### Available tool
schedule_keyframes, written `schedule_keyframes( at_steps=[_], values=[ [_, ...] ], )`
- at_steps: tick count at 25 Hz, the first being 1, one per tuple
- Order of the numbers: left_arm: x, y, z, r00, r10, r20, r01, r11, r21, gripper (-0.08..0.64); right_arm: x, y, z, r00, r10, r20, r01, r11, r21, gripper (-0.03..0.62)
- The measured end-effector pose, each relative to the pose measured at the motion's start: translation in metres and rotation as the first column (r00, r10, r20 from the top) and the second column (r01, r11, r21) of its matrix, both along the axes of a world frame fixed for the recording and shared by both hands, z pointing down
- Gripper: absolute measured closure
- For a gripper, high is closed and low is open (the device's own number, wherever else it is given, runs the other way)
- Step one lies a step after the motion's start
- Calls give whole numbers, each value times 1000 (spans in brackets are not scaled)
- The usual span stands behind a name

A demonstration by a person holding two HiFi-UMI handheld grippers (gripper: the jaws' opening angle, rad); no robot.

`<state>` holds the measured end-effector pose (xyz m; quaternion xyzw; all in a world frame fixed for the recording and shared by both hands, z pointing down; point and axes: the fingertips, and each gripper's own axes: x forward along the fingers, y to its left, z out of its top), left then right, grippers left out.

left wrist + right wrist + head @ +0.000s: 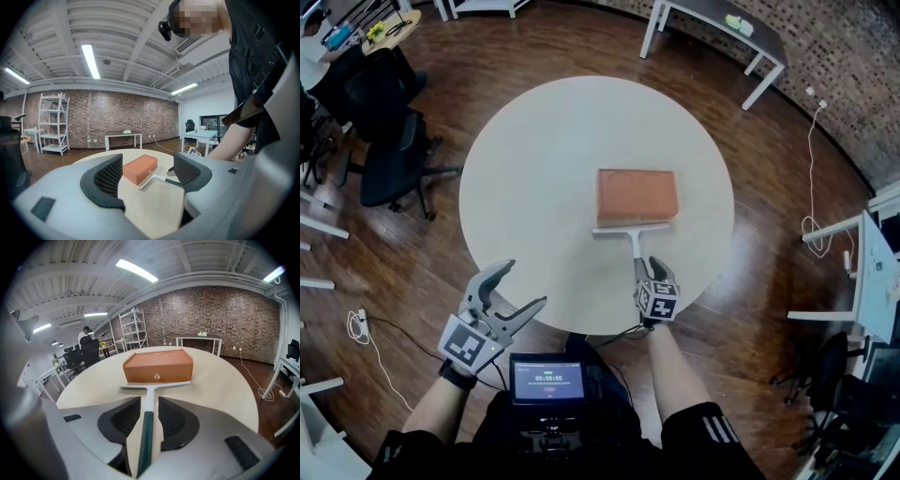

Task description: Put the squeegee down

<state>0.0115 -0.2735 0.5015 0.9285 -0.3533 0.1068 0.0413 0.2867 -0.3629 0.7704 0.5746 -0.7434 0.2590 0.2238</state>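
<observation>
The squeegee (633,232) has a white blade and a dark green handle. Its blade rests on the round table (534,169), against the near side of an orange box (637,194). My right gripper (654,274) is at the table's near edge, shut on the squeegee handle (146,427), which runs straight out between its jaws to the blade (154,384). My left gripper (514,292) hangs off the table's near left edge, open and with nothing in it. In the left gripper view, the squeegee (151,175) and the box (139,167) show between the jaws.
Office chairs (389,159) stand to the left of the table and a grey desk (722,28) at the back right. A screen device (547,380) sits at the person's waist. Cables (814,220) lie on the wooden floor at the right.
</observation>
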Motion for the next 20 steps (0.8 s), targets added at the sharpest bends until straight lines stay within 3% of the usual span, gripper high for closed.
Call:
schedule_keyframes(
  at_steps=[7, 13, 20],
  values=[
    [-19, 53, -30, 999, 44, 3, -44, 997, 56, 227, -26, 35, -104, 998, -57, -37, 64, 978, 201, 446],
    [-44, 130, -57, 996, 91, -3, -90, 989, 115, 227, -67, 126, -188, 998, -58, 17, 49, 941, 336, 456],
    [-94, 221, -64, 992, 122, -14, -119, 984, 130, 227, -121, 243, -270, 996, -71, 63, 34, 889, 456, 454]
  ],
)
